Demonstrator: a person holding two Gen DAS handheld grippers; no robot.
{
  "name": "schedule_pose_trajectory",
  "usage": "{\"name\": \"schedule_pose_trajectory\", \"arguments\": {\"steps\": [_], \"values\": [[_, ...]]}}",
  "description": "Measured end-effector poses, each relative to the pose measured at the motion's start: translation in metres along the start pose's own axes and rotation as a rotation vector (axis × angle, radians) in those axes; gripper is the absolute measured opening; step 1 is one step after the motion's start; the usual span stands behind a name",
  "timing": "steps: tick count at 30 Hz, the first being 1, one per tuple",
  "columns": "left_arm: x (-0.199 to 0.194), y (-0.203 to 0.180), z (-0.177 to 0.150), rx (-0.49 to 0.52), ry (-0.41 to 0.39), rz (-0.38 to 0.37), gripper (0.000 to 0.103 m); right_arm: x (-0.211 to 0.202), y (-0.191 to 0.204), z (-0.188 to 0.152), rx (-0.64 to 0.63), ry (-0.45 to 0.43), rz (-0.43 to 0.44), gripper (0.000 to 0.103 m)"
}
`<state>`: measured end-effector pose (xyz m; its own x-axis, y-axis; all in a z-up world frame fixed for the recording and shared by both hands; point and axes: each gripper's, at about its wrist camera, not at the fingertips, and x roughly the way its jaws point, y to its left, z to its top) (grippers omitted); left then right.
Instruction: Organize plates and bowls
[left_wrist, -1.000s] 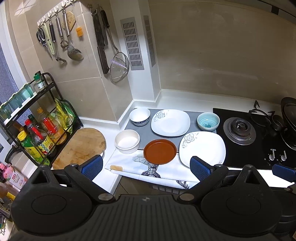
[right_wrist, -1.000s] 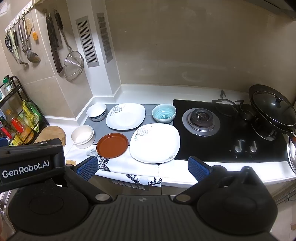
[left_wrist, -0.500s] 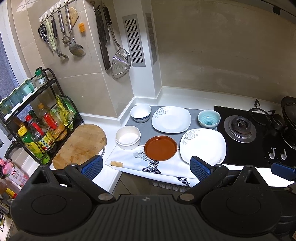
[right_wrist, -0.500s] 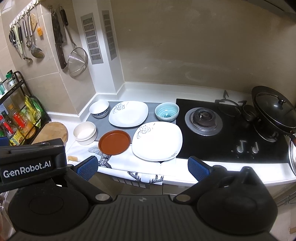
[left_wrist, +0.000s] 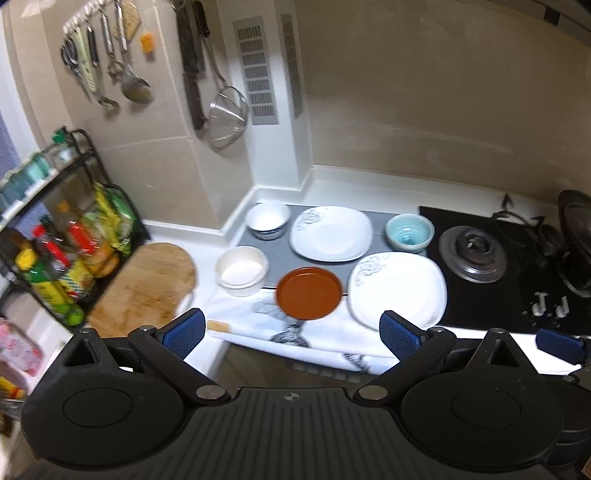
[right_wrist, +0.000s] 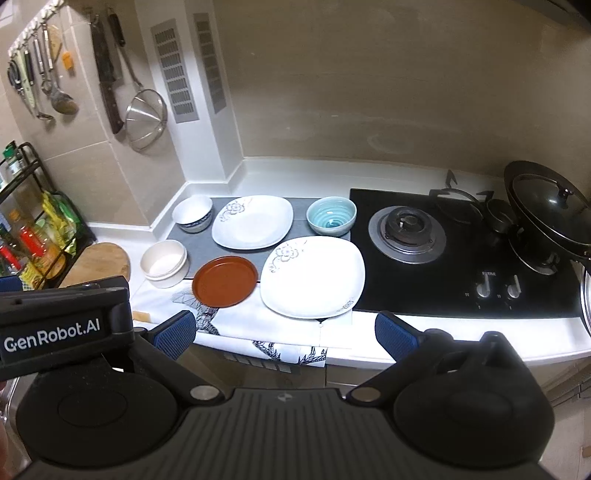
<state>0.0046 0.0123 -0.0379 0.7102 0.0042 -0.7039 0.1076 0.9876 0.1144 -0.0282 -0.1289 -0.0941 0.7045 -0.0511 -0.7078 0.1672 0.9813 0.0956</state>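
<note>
Six dishes lie ahead of our left hand-held gripper (left_wrist: 291, 328), whose blue pads are spread wide with nothing between them, held back off the front edge of the surface (left_wrist: 354, 184). In this view the brown plate (left_wrist: 308, 292) sits nearest, overlapping the printed cloth (left_wrist: 258, 321) that hangs over that edge; the near white plate (left_wrist: 397, 288) lies just beside it on the right, reaching the hob (left_wrist: 495, 266). Behind them we see the far white plate (left_wrist: 330, 232), flanked by the blue-rimmed bowl (left_wrist: 268, 219) and the teal bowl (left_wrist: 409, 232), with the cream bowl (left_wrist: 242, 270) at the left, close to the wooden board (left_wrist: 147, 284). From the right wrist, our right hand-held gripper (right_wrist: 284, 334) is likewise spread wide and empty, short of the surface edge. Here the near white plate (right_wrist: 313, 277) touches the hob (right_wrist: 461, 254) border, and bare surface (right_wrist: 369, 170) runs along the back wall behind the dishes.
</note>
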Motion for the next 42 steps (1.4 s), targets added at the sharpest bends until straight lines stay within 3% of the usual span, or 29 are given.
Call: {"name": "schedule_pose_trajectory", "arguments": {"steps": [6, 10, 13, 15, 19, 21, 24, 27, 28, 30, 32, 33, 35, 37, 38, 40, 42], "values": [[0.058, -0.006, 0.004, -0.005, 0.104, -0.07, 0.103, 0.044, -0.013, -0.002, 0.006, 0.022, -0.023, 0.103], [0.099, -0.01, 0.005, 0.036, 0.079, -0.158, 0.103, 0.079, -0.026, -0.007, 0.003, -0.052, 0.076, 0.103], [0.147, -0.006, 0.007, 0.045, 0.15, -0.224, 0.101, 0.112, -0.034, -0.002, -0.057, -0.016, 0.145, 0.103], [0.182, 0.003, 0.01, 0.024, 0.209, -0.253, 0.092, 0.134, -0.041, 0.006, -0.05, 0.03, 0.116, 0.103], [0.247, 0.015, 0.022, 0.022, 0.24, -0.368, 0.086, 0.162, -0.064, 0.023, -0.009, -0.031, 0.029, 0.103], [0.28, 0.016, 0.031, 0.022, 0.271, -0.406, 0.069, 0.172, -0.076, 0.036, 0.041, -0.05, -0.014, 0.103], [0.332, 0.014, 0.043, -0.014, 0.356, -0.519, 0.055, 0.185, -0.086, 0.054, 0.077, -0.046, -0.003, 0.103], [0.383, 0.006, 0.051, -0.044, 0.441, -0.602, 0.052, 0.211, -0.084, 0.064, 0.053, -0.011, -0.016, 0.103], [0.395, 0.003, 0.052, -0.041, 0.446, -0.624, 0.052, 0.217, -0.086, 0.065, 0.05, -0.032, 0.027, 0.103], [0.416, -0.007, 0.057, -0.012, 0.433, -0.597, 0.052, 0.225, -0.083, 0.06, -0.052, -0.126, 0.172, 0.103], [0.435, -0.018, 0.061, 0.042, 0.429, -0.552, 0.052, 0.24, -0.072, 0.055, -0.213, -0.109, 0.15, 0.103], [0.444, -0.022, 0.062, 0.052, 0.442, -0.567, 0.052, 0.248, -0.072, 0.053, -0.238, -0.09, 0.136, 0.103], [0.465, -0.027, 0.063, 0.029, 0.503, -0.61, 0.052, 0.266, -0.085, 0.053, -0.139, -0.042, 0.067, 0.103], [0.486, -0.031, 0.062, -0.006, 0.581, -0.637, 0.045, 0.284, -0.11, 0.055, 0.027, 0.028, -0.009, 0.103], [0.494, -0.033, 0.062, -0.03, 0.612, -0.628, 0.038, 0.295, -0.125, 0.055, 0.099, 0.07, 0.006, 0.103], [0.504, -0.037, 0.062, -0.05, 0.626, -0.615, 0.036, 0.32, -0.152, 0.051, 0.228, 0.157, 0.121, 0.103], [0.511, -0.044, 0.059, -0.036, 0.652, -0.6, 0.036, 0.336, -0.174, 0.045, 0.337, 0.178, 0.176, 0.097]]}}
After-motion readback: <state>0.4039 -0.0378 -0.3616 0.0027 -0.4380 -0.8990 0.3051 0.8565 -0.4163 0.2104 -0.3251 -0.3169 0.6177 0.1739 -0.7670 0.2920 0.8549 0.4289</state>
